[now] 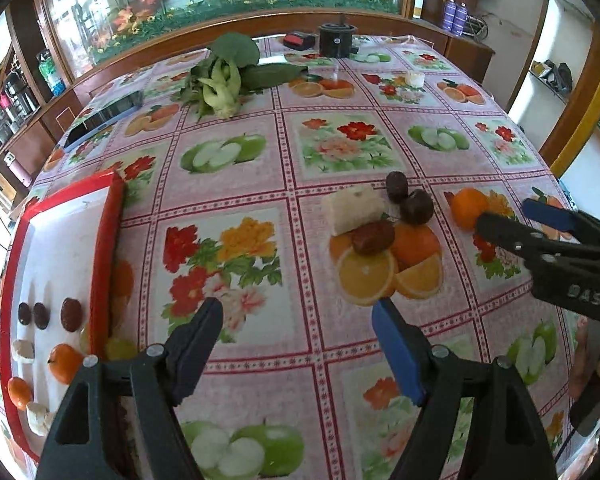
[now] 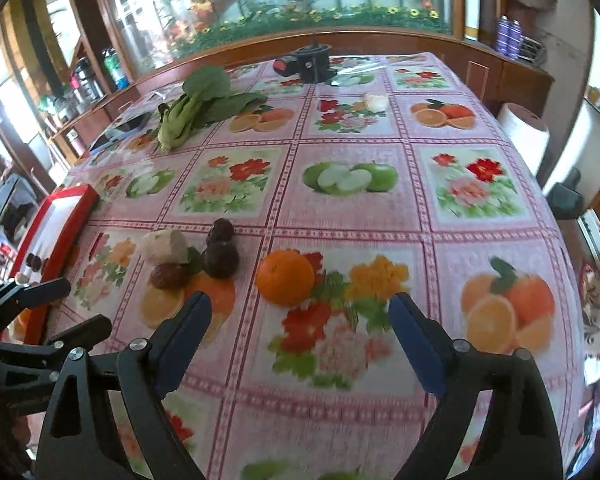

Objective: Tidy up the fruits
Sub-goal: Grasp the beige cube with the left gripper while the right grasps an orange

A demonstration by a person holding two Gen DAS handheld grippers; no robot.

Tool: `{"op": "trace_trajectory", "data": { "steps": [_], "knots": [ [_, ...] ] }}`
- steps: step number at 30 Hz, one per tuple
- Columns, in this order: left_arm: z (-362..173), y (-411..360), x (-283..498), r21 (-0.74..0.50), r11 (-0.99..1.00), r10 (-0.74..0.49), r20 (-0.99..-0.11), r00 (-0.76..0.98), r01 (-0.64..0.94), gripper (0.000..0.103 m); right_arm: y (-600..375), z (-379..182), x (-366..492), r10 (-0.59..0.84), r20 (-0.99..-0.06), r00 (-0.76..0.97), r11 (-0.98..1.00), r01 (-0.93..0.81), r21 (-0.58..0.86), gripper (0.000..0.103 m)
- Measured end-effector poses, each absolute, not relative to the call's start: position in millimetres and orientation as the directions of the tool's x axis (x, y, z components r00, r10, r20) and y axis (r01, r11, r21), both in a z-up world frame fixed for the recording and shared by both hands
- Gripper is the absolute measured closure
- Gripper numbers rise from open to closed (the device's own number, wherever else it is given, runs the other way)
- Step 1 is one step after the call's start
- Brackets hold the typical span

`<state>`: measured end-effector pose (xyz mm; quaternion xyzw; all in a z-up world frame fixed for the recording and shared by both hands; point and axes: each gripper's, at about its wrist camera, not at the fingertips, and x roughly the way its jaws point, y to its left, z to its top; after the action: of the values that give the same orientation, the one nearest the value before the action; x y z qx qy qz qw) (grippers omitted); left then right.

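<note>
Left gripper [image 1: 298, 320]: tilted down over the tablecloth [image 1: 284, 168], jaws spread, empty. Right gripper [image 2: 300, 314]: tilted down near the orange [image 2: 285, 278], jaws spread, empty.

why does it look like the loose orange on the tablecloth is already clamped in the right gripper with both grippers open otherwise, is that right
Not clamped. In the right wrist view the orange sits free on the tablecloth, ahead of the open right gripper. The left gripper is open too.

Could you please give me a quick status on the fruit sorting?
Both grippers open, empty: left gripper, right gripper. Loose orange ahead of right gripper, outside red tray. Nothing blocking.
</note>
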<state>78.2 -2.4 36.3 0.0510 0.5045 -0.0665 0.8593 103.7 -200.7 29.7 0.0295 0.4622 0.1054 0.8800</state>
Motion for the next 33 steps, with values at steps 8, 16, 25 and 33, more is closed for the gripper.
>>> {"op": "trace_trajectory", "data": {
  "steps": [8, 16, 25, 33],
  "knots": [
    [37.3, -5.1, 107.5, -0.064, 0.991, -0.110, -0.876, 0.469, 0.114, 0.024, -198.6, 16.1, 115.9, 0.260, -0.819, 0.511, 0.960, -0.228, 0.162, 0.067],
    [26.6, -24.4, 134.6, -0.098, 0.991, -0.131, -0.879, 0.458, 0.094, 0.023, -202.2, 14.8, 113.2, 0.284, -0.811, 0.511, 0.953, -0.247, 0.179, 0.067],
    [14.3, -31.0, 145.5, -0.118, 0.989, -0.146, -0.873, 0.466, 0.090, 0.060, -200.7, 14.0, 113.3, 0.289, -0.807, 0.515, 0.949, -0.263, 0.172, 0.067],
    [16.7, -18.3, 136.5, -0.113, 0.991, -0.132, -0.862, 0.489, 0.069, 0.060, -201.6, 17.2, 105.1, 0.288, -0.800, 0.526, 0.952, -0.249, 0.179, 0.067]
  ]
}}
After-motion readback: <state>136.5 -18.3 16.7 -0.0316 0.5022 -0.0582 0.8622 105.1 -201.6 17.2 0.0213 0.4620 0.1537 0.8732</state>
